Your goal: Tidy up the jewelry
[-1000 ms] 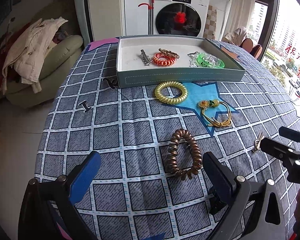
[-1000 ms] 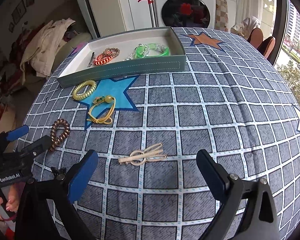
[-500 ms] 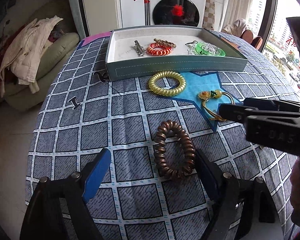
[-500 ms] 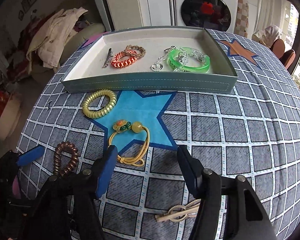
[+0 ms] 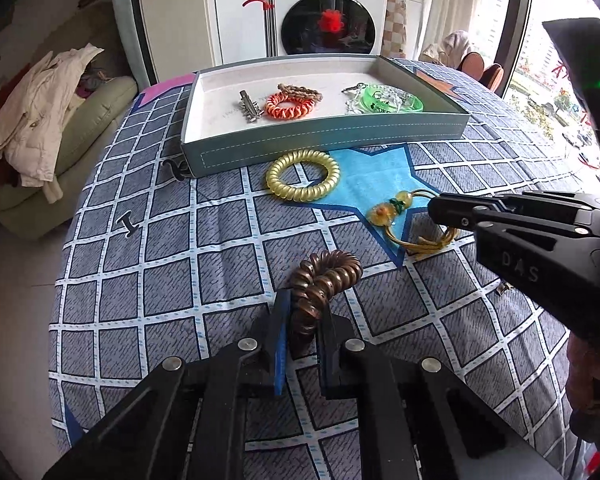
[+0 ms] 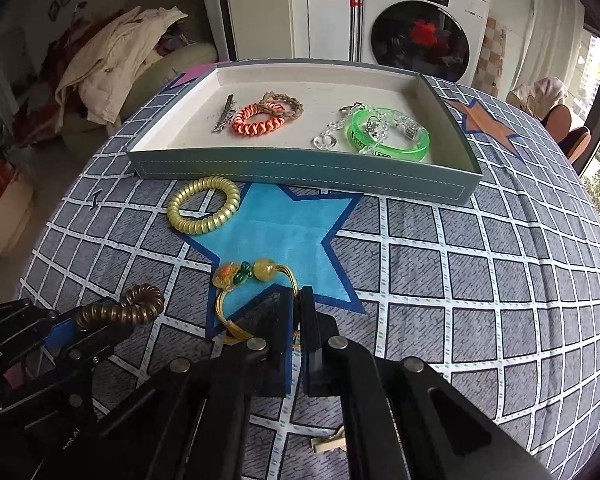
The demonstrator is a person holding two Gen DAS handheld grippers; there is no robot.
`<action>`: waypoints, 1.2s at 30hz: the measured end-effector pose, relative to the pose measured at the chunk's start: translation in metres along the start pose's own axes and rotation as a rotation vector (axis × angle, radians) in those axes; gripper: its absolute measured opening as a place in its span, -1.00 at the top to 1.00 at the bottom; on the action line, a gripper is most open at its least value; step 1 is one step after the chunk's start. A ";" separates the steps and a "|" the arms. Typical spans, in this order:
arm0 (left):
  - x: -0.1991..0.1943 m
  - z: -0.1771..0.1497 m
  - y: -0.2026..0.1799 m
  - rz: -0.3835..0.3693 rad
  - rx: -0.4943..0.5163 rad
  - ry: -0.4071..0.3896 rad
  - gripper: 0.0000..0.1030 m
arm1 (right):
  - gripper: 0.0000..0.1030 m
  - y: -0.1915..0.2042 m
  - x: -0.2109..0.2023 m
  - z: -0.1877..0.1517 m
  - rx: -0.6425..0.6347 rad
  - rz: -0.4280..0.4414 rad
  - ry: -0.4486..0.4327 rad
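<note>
A brown spiral hair tie (image 5: 328, 270) (image 6: 128, 308) is squashed flat between the pads of my left gripper (image 5: 303, 304) (image 6: 96, 322), whose jaws are closing on it; its far loop stands up off the cloth. My right gripper (image 6: 299, 296) (image 5: 434, 208) is closing on the cord of a yellow beaded bracelet (image 6: 244, 274) (image 5: 392, 206) that lies on the blue star. A gold spiral tie (image 6: 198, 227) (image 5: 300, 195) rests just in front of the grey-green tray (image 6: 300, 172) (image 5: 320, 144). The tray holds an orange spiral tie (image 6: 258, 122), a green bangle (image 6: 388, 136), a silver clip (image 6: 224, 120) and a braided band (image 6: 282, 104).
A beige hair clip (image 6: 328, 442) lies on the cloth under my right gripper. Two small black pieces (image 5: 126, 226) (image 5: 176, 168) sit left of the tray. A sofa with clothes (image 5: 40, 120) stands past the table's left edge, a washing machine (image 5: 328, 20) behind.
Both grippers went from wide open to shut. The left closed on the brown tie and squeezed it. The right moved left from the beige clip to the yellow bracelet and closed on its cord.
</note>
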State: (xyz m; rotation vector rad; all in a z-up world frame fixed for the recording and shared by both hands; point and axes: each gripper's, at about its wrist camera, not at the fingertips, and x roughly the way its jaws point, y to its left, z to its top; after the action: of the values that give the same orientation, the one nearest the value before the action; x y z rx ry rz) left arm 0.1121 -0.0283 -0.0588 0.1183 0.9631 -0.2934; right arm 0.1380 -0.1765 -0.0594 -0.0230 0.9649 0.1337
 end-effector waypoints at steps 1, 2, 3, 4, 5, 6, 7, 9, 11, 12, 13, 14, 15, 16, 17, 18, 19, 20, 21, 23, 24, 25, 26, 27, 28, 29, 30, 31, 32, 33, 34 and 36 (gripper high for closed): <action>-0.001 0.000 0.000 0.001 -0.002 -0.001 0.39 | 0.94 -0.003 -0.003 0.000 0.005 0.001 -0.009; -0.002 0.001 0.000 0.001 -0.003 -0.002 0.39 | 0.94 -0.005 -0.007 -0.001 0.010 0.003 -0.018; -0.003 0.001 0.001 -0.002 -0.004 -0.004 0.39 | 0.94 -0.006 -0.011 -0.001 0.016 0.007 -0.026; -0.006 0.002 0.001 -0.004 -0.003 -0.008 0.39 | 0.94 -0.009 -0.015 -0.001 0.025 0.013 -0.034; -0.008 0.002 0.000 -0.005 0.000 -0.013 0.39 | 0.94 -0.011 -0.018 -0.001 0.033 0.020 -0.040; -0.010 0.003 0.000 -0.005 0.003 -0.018 0.39 | 0.94 -0.014 -0.020 -0.001 0.042 0.029 -0.046; -0.012 0.003 -0.001 -0.006 0.008 -0.022 0.39 | 0.94 -0.016 -0.023 -0.001 0.052 0.038 -0.051; -0.016 0.004 -0.002 -0.006 0.019 -0.032 0.39 | 0.94 -0.020 -0.027 -0.001 0.072 0.050 -0.058; -0.020 0.006 -0.003 -0.008 0.022 -0.042 0.39 | 0.94 -0.023 -0.031 0.000 0.085 0.060 -0.065; -0.022 0.007 -0.002 -0.010 0.021 -0.047 0.39 | 0.94 -0.024 -0.032 0.000 0.089 0.064 -0.068; -0.024 0.008 -0.002 -0.011 0.021 -0.052 0.39 | 0.94 -0.025 -0.034 0.000 0.093 0.069 -0.071; -0.026 0.009 -0.002 -0.013 0.021 -0.057 0.39 | 0.94 -0.026 -0.036 0.000 0.095 0.073 -0.073; -0.028 0.010 -0.002 -0.014 0.022 -0.063 0.39 | 0.94 -0.026 -0.037 0.001 0.095 0.077 -0.076; -0.029 0.011 -0.002 -0.015 0.022 -0.067 0.39 | 0.94 -0.026 -0.039 0.001 0.095 0.080 -0.079; -0.031 0.012 -0.003 -0.017 0.022 -0.072 0.39 | 0.94 -0.026 -0.041 0.001 0.092 0.084 -0.085; -0.033 0.014 -0.002 -0.018 0.023 -0.077 0.39 | 0.94 -0.026 -0.042 0.002 0.090 0.085 -0.089; -0.034 0.015 -0.002 -0.019 0.024 -0.081 0.39 | 0.94 -0.025 -0.044 0.002 0.086 0.086 -0.092; -0.035 0.016 -0.002 -0.020 0.024 -0.086 0.39 | 0.94 -0.025 -0.045 0.003 0.084 0.089 -0.094; -0.036 0.017 -0.001 -0.022 0.023 -0.090 0.39 | 0.94 -0.025 -0.047 0.003 0.082 0.092 -0.096; -0.037 0.018 0.000 -0.026 0.018 -0.096 0.39 | 0.94 -0.026 -0.050 0.004 0.078 0.094 -0.103; -0.038 0.019 0.001 -0.028 0.015 -0.099 0.39 | 0.94 -0.026 -0.051 0.004 0.076 0.096 -0.105; -0.038 0.020 0.002 -0.029 0.013 -0.102 0.39 | 0.94 -0.028 -0.053 0.005 0.076 0.099 -0.109; -0.038 0.020 0.003 -0.030 0.010 -0.104 0.39 | 0.94 -0.029 -0.054 0.005 0.077 0.100 -0.113; -0.038 0.021 0.004 -0.030 0.006 -0.105 0.39 | 0.94 -0.031 -0.056 0.005 0.079 0.099 -0.116; -0.038 0.022 0.006 -0.032 0.002 -0.106 0.39 | 0.94 -0.034 -0.057 0.005 0.083 0.097 -0.118; -0.039 0.022 0.008 -0.035 -0.005 -0.107 0.39 | 0.94 -0.036 -0.059 0.005 0.086 0.094 -0.119; -0.039 0.022 0.010 -0.039 -0.012 -0.108 0.39 | 0.94 -0.038 -0.060 0.004 0.090 0.091 -0.118; -0.039 0.023 0.012 -0.043 -0.021 -0.108 0.39 | 0.94 -0.041 -0.060 0.004 0.095 0.091 -0.117; -0.040 0.023 0.014 -0.046 -0.028 -0.109 0.39 | 0.94 -0.044 -0.061 0.003 0.101 0.092 -0.115; -0.040 0.023 0.016 -0.046 -0.033 -0.111 0.39 | 0.94 -0.045 -0.061 0.003 0.107 0.091 -0.115; -0.040 0.023 0.018 -0.043 -0.036 -0.112 0.39 | 0.94 -0.048 -0.061 0.002 0.116 0.093 -0.114; -0.039 0.023 0.021 -0.043 -0.041 -0.111 0.39 | 0.94 -0.051 -0.059 0.001 0.130 0.101 -0.106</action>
State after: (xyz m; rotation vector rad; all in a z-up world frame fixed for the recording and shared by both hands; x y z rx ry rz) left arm 0.1154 -0.0062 -0.0143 0.0439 0.8615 -0.3165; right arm 0.1120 -0.2330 -0.0122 0.1508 0.8673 0.1634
